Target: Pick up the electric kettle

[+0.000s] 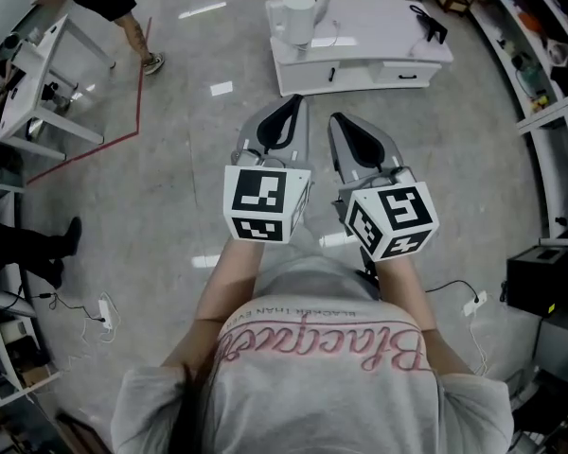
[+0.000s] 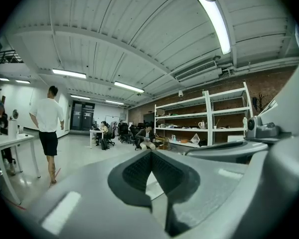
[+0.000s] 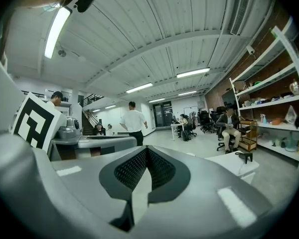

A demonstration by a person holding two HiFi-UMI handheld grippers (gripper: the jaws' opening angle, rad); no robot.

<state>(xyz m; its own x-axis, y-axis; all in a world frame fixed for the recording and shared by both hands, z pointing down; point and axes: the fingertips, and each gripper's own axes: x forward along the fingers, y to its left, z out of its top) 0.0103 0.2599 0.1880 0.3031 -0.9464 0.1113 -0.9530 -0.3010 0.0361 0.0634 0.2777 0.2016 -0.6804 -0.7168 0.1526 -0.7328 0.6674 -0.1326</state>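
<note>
The electric kettle (image 1: 298, 17) is white and stands upright on the left end of a low white table (image 1: 379, 45), far ahead on the floor. My left gripper (image 1: 289, 112) and right gripper (image 1: 346, 126) are held side by side at chest height, well short of the table. Both are shut with nothing between the jaws. The left gripper view shows its dark pads (image 2: 139, 171) meeting at the tip, and the right gripper view shows the same for its pads (image 3: 159, 171). Neither gripper view shows the kettle; the right one catches a corner of the table (image 3: 234, 166).
A small black device (image 1: 428, 22) with a cord lies on the table's right end. A person (image 1: 123, 8) walks at the far left beside a white desk (image 1: 38, 83). Shelving (image 1: 549, 64) lines the right side, with a black box (image 1: 540, 277) below and cables on the floor.
</note>
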